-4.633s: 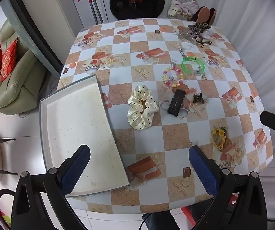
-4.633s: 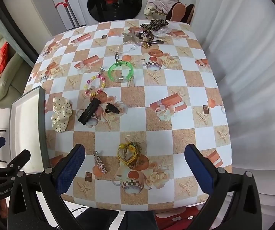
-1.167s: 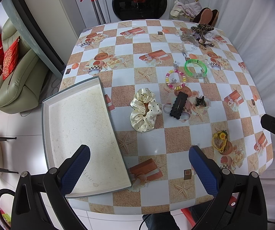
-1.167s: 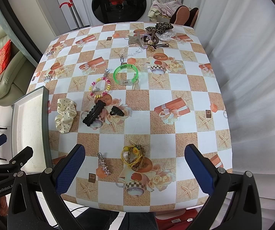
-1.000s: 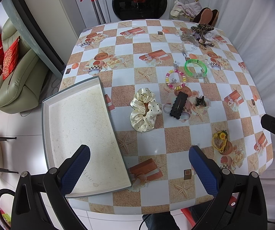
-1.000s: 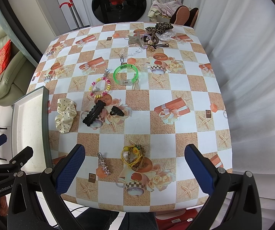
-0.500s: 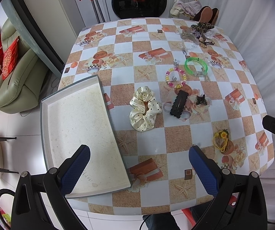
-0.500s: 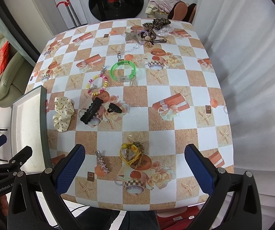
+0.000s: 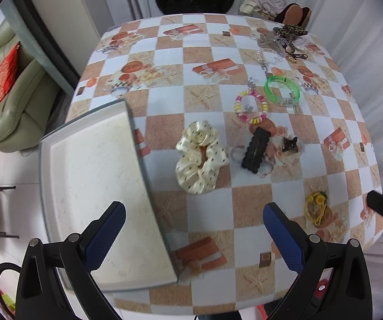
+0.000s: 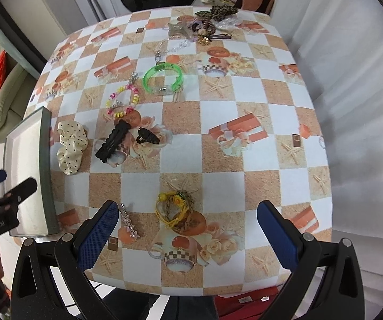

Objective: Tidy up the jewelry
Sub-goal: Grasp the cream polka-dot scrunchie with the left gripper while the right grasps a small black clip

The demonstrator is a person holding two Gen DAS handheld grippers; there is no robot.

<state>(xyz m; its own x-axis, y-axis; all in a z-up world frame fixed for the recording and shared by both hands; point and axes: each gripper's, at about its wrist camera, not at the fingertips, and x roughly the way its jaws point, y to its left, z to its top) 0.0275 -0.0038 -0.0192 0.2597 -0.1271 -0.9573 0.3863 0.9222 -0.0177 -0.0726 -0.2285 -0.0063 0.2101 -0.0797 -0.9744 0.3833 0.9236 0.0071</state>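
Both your tongs hang spread and empty; the yellow hair tie (image 10: pixel 174 209) lies straight ahead between the right tongs (image 10: pixel 187 233), nearer than the left tongs (image 9: pixel 194 229).

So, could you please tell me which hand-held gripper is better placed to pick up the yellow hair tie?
Probably the right hand-held gripper: it is open, with the yellow hair tie lying just ahead between its fingers. The left hand-held gripper sits nearer the tray.

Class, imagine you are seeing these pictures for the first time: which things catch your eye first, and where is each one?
The bright green bangle glows at mid-table, beside a pastel bead bracelet. A cream polka-dot scrunchie lies just right of the empty white tray on the table's left edge. A yellow hair tie sits nearest the open right gripper.
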